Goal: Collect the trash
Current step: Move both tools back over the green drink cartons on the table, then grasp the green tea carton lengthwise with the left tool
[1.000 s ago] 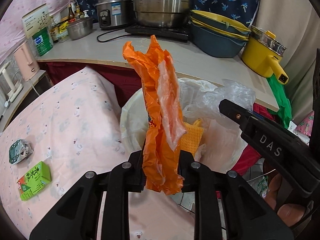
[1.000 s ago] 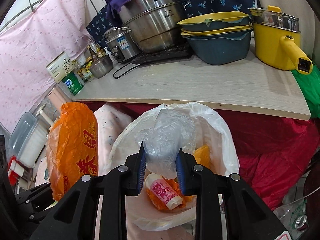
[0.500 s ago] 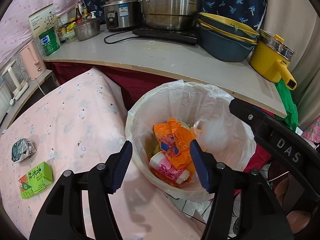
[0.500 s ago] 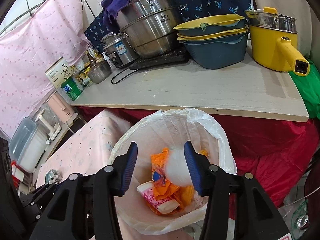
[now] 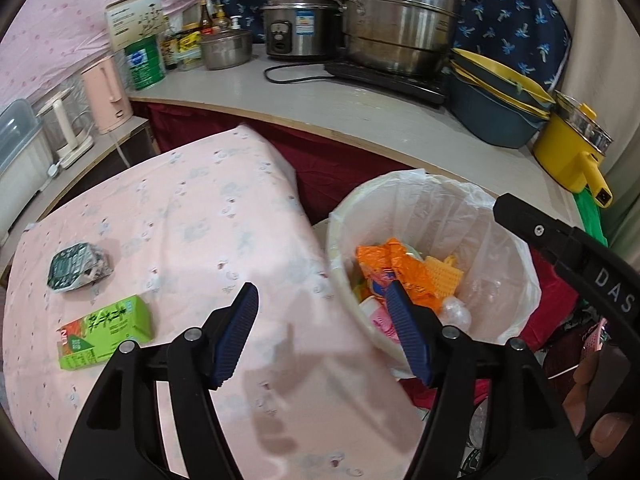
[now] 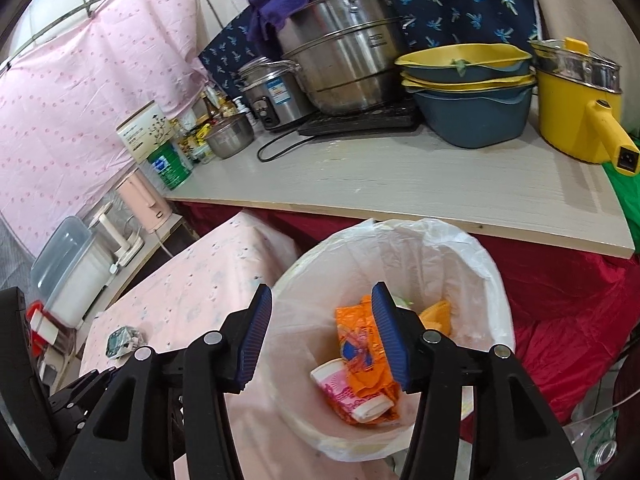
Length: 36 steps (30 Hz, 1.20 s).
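Note:
A bin lined with a white bag (image 5: 420, 178) (image 6: 400, 226) stands beside the pink-clothed table (image 5: 200, 220). In it lie an orange bag (image 5: 404, 268) (image 6: 360, 344), a pink cup (image 6: 344, 390) and a clear plastic wad (image 5: 454, 312). My left gripper (image 5: 322, 290) hovers over the table edge and bin rim, its jaws opening with nothing between them. My right gripper (image 6: 320, 293) hangs open and empty above the bin. A green carton (image 5: 106, 330) and a crumpled dark wrapper (image 5: 76, 266) (image 6: 122, 340) lie on the table to the left.
Behind the bin runs a grey counter (image 6: 400, 176) with steel pots (image 6: 344, 52), stacked blue and yellow basins (image 6: 468, 120) and a yellow pot (image 6: 576, 112). A low shelf at left holds a pink kettle (image 5: 106, 94). Red cloth (image 6: 560, 300) lies right of the bin.
Both grippers have opened: the orange bag dropped from the left one and the clear plastic bag from the right one into the bin. The left view has since swung left toward the table.

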{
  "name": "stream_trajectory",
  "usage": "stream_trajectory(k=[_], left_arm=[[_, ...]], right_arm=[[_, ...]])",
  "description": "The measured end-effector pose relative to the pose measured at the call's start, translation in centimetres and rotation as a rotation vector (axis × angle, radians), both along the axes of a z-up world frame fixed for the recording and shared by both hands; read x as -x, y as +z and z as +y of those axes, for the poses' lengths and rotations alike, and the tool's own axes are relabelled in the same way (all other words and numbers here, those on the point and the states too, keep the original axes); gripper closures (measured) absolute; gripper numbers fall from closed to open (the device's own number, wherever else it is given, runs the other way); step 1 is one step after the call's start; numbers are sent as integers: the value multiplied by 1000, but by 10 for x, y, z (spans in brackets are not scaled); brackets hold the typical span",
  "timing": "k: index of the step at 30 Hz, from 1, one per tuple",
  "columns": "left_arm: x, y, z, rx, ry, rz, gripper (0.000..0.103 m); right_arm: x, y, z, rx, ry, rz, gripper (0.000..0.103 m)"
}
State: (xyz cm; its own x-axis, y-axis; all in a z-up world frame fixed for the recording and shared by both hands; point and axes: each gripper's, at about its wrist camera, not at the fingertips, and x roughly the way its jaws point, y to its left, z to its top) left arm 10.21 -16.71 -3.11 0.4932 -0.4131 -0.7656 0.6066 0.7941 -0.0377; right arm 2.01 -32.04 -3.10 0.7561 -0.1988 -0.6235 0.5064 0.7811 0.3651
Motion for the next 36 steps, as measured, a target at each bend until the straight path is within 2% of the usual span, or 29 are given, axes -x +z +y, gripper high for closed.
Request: stream_trajectory(k=[9,21,24,27,31,36], left_arm=[[-20,-1,66,0,128,9,40],[-43,-12,167,2,329,61,40],[-49,-17,191,2,388,89,40],[-56,-24,212,15,446,134,40],[-66,-33,238,50,522,198,40],[-72,-39,258,72,587,228,40]], right_arm=[[-28,3,50,15,110,9,52],[-78,-11,124,15,285,50,53],[-95,-19,143,3,344,68,60],[-117,-30,159,-6,400,98,61],[-151,-48,178,-49,480,140,74],[-193,-65,203,-36,558,195,78]])
